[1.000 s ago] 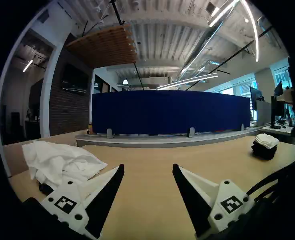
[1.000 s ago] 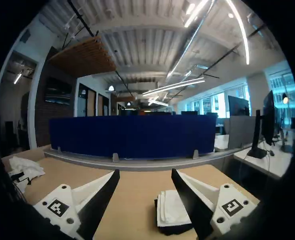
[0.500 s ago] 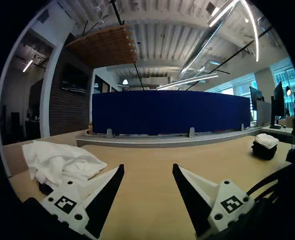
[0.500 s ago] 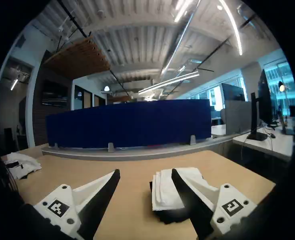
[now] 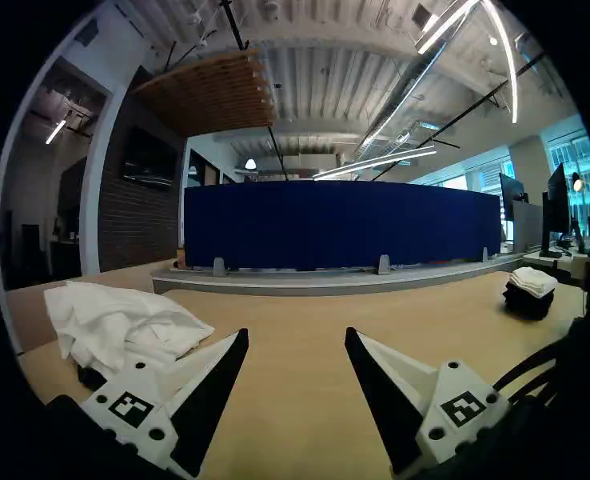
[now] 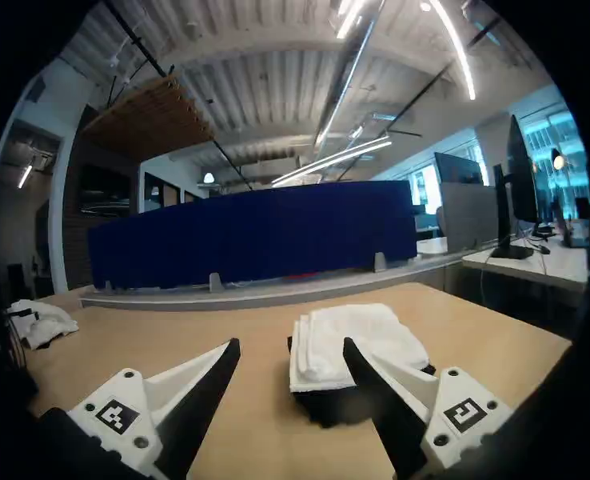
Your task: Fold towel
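A crumpled white towel pile (image 5: 123,326) lies on the wooden table (image 5: 311,328) at the left of the left gripper view, just beyond my left gripper (image 5: 295,376), which stands open and empty. A stack of folded white and black towels (image 5: 530,291) sits far right there. In the right gripper view the same folded stack (image 6: 351,352) lies close ahead, white on top of black, between and just past the fingers of my open right gripper (image 6: 291,384). The crumpled pile (image 6: 43,324) shows small at the far left.
A blue divider panel (image 5: 335,224) on a grey rail runs along the table's far edge. Desks with monitors (image 6: 519,200) stand to the right. A brick wall (image 5: 131,216) rises at the left. Bare tabletop stretches between the pile and the stack.
My right gripper has swung and moved toward the folded stack, which now sits larger and more central between its fingers. The left gripper has stayed still.
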